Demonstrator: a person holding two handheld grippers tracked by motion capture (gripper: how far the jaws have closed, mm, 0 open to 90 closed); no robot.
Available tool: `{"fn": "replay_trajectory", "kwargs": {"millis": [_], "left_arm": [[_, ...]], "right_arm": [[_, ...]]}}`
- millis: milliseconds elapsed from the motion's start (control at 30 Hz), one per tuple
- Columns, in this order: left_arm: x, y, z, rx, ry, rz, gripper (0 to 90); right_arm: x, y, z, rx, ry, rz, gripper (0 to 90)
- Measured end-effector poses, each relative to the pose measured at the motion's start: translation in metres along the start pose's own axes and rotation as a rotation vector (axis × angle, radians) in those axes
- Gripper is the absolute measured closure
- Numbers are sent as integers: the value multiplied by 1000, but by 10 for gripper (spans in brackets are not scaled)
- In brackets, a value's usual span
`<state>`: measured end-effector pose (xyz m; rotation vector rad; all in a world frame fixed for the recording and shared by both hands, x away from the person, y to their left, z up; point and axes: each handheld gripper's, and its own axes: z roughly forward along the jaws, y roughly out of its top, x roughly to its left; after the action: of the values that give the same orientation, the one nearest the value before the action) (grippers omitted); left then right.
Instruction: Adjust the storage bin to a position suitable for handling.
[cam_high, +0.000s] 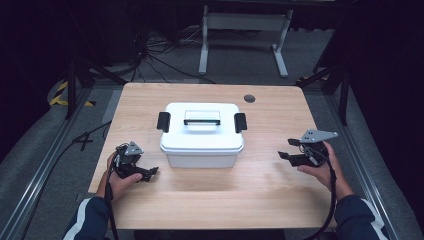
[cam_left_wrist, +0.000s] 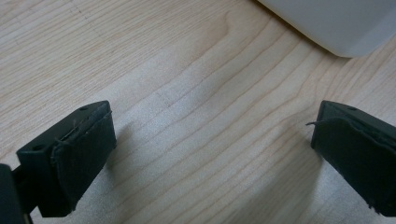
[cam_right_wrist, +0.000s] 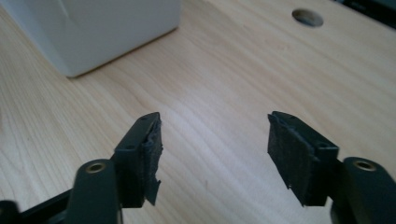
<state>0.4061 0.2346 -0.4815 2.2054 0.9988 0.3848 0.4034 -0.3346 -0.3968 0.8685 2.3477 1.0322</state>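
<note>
Work looks unstarted: box (cam_high: 202, 137) sits mid-desk (cam_high: 260, 195) with lid and both latches closed, while left gripper (cam_high: 150, 173) and right gripper (cam_high: 286, 149) flank it, spread and empty.

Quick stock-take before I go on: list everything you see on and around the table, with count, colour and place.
storage box: 1, white, middle of the table, lid on
latches: 2, black, one at each end of the lid
lid handle: 1, clear with dark edge, lying flat on the lid top
table: 1, light wood, bearing the box
cable hole: 1, grey, far side of the tabletop, right of the box
frame legs: 1 set, white, on the floor beyond the table
cables: several, black, floor at far left
left gripper: 1, black, left of the box, jaws open, holding nothing
right gripper: 1, black, right of the box, jaws open, holding nothing
</note>
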Motion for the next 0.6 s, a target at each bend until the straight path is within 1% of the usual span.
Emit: {"fn": "replay_trajectory", "kwargs": {"millis": [33, 100, 133, 200, 267, 433, 467, 600], "left_arm": [[-1, 0, -1, 7, -1, -6, 4], [-1, 0, -1, 6, -1, -5, 3], [-1, 0, -1, 6, -1, -5, 3], [-1, 0, -1, 6, -1, -6, 4], [-1, 0, -1, 6, 1, -5, 3], [-1, 0, -1, 6, 2, -5, 3], [-1, 0, -1, 6, 0, -6, 4], [-1, 0, -1, 6, 2, -6, 3]], "right_arm": [[1, 5, -1, -4, 4, -10, 379], [4, 20, -6, -23, 8, -40, 385], [4, 20, -6, -23, 8, -40, 385], [6, 32, -11, -30, 11, -65, 385], [9, 47, -17, -37, 2, -100, 387], [10, 74, -27, -63, 13, -136, 391], [11, 79, -28, -66, 18, -141, 391], [14, 100, -31, -60, 21, -189, 394]]}}
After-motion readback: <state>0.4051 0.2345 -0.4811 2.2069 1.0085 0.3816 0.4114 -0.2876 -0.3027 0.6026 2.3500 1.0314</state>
